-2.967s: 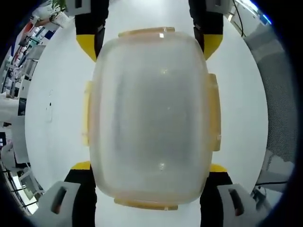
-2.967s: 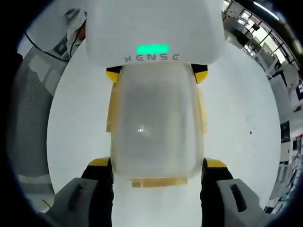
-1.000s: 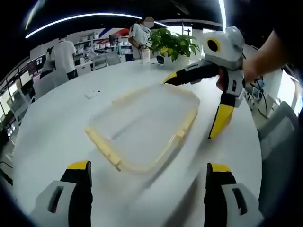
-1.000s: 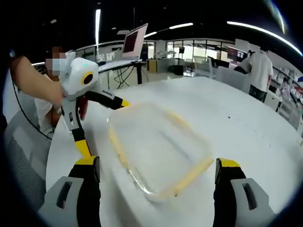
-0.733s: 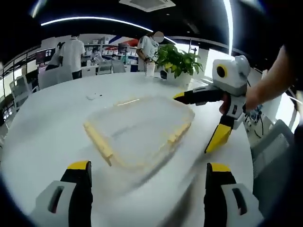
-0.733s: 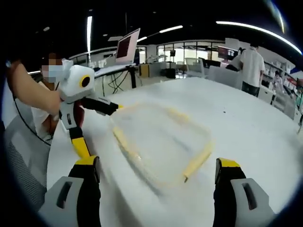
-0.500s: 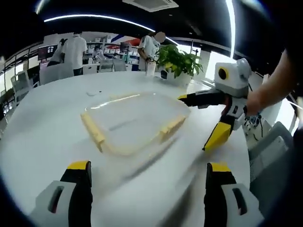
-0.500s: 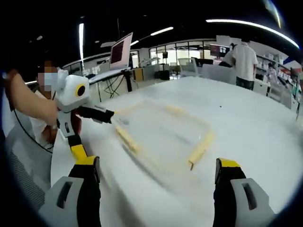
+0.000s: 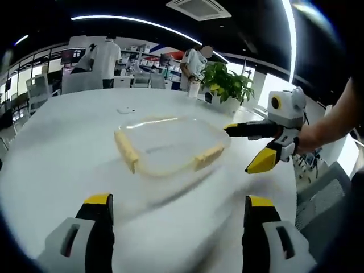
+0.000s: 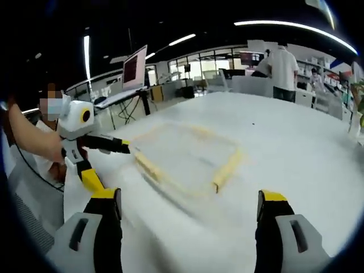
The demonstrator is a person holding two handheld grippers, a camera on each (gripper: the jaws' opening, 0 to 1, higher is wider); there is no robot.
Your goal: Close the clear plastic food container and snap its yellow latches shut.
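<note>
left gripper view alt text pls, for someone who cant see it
A clear plastic food container with yellow latches sits on a white table. The left claw is open and short of it, while the right claw, open in a person's hand, is at its far right side. A potted plant stands behind.

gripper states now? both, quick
Left gripper: open, holding nothing, clear of the container.
Right gripper: open, holding nothing.
</note>
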